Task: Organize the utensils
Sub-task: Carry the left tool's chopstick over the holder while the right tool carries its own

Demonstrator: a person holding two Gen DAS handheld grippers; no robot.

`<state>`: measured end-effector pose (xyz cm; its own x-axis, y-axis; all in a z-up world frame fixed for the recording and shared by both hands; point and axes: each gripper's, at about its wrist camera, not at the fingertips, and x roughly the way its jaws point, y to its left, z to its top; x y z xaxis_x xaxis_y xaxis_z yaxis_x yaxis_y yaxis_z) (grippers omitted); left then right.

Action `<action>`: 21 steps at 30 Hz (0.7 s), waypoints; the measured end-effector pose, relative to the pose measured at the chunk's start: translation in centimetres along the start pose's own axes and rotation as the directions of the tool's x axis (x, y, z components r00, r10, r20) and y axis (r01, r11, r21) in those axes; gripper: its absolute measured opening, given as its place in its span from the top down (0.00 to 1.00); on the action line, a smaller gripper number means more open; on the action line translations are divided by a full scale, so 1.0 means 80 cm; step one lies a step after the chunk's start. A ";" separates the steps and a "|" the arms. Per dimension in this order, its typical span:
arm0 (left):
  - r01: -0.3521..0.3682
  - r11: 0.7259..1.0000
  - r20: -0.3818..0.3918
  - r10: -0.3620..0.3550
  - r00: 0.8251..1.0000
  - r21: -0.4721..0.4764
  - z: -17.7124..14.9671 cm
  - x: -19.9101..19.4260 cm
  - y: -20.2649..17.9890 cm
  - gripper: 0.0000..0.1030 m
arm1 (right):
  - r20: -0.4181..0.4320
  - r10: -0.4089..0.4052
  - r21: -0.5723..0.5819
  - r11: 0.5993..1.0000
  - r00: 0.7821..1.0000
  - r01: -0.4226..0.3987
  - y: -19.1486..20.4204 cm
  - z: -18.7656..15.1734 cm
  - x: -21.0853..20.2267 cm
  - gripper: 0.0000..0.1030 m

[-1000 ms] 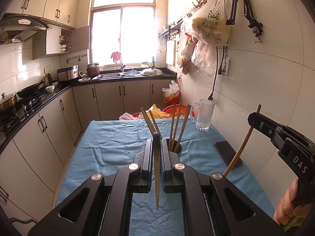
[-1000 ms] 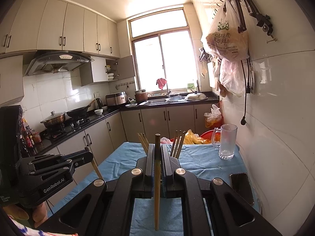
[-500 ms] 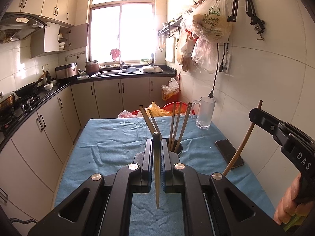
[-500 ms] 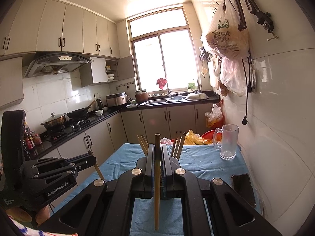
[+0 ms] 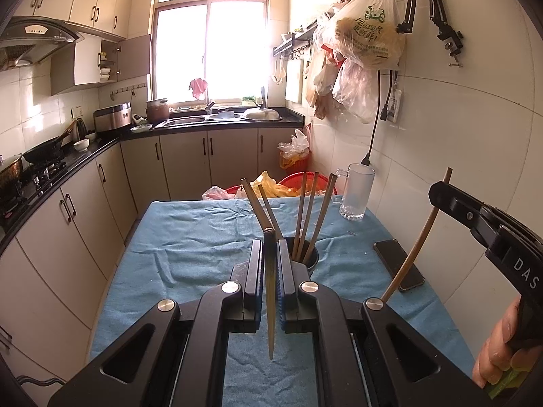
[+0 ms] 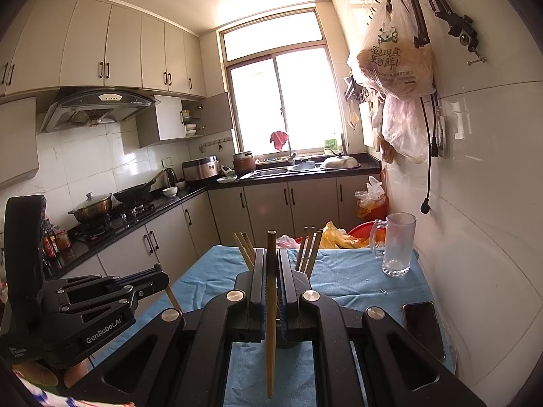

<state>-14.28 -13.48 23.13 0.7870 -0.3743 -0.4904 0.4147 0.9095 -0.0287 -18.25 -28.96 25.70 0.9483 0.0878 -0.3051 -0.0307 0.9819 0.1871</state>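
In the left wrist view my left gripper (image 5: 270, 242) is shut on a wooden chopstick (image 5: 270, 305) that stands nearly upright between the pads. Just behind it sits a dark cup (image 5: 307, 256) holding several chopsticks (image 5: 314, 210). At the right edge my right gripper (image 5: 437, 192) is shut on a slanted chopstick (image 5: 415, 240). From the right wrist view, my right gripper (image 6: 270, 254) clamps its chopstick (image 6: 270, 322). The cup is hidden behind the fingers, with only the chopstick tops (image 6: 310, 247) showing. The left gripper (image 6: 162, 278) appears at the lower left.
A table with a blue cloth (image 5: 190, 247) carries a glass mug (image 5: 356, 191) at the far right and a phone (image 5: 398, 264) near the right edge. A tiled wall with hanging bags runs along the right. Kitchen cabinets and a stove line the left.
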 end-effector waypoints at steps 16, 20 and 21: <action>0.009 1.000 0.009 -0.009 1.000 -0.001 0.007 0.004 0.003 0.94 | 0.013 0.003 -0.015 1.000 1.000 -0.003 0.011 0.008 -0.002 0.94; 0.022 1.000 0.005 -0.022 1.000 0.000 0.009 0.000 0.001 0.94 | 0.022 0.002 -0.018 1.000 1.000 -0.001 0.010 0.012 -0.004 0.94; 0.024 1.000 0.006 -0.024 1.000 0.001 0.011 0.000 0.001 0.94 | 0.025 0.002 -0.018 1.000 1.000 -0.001 0.009 0.013 -0.005 0.94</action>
<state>-13.88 -13.56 23.88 0.7796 -0.3974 -0.4840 0.4343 0.8999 -0.0393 -18.29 -28.44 26.96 0.9557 0.0853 -0.2817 -0.0375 0.9846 0.1710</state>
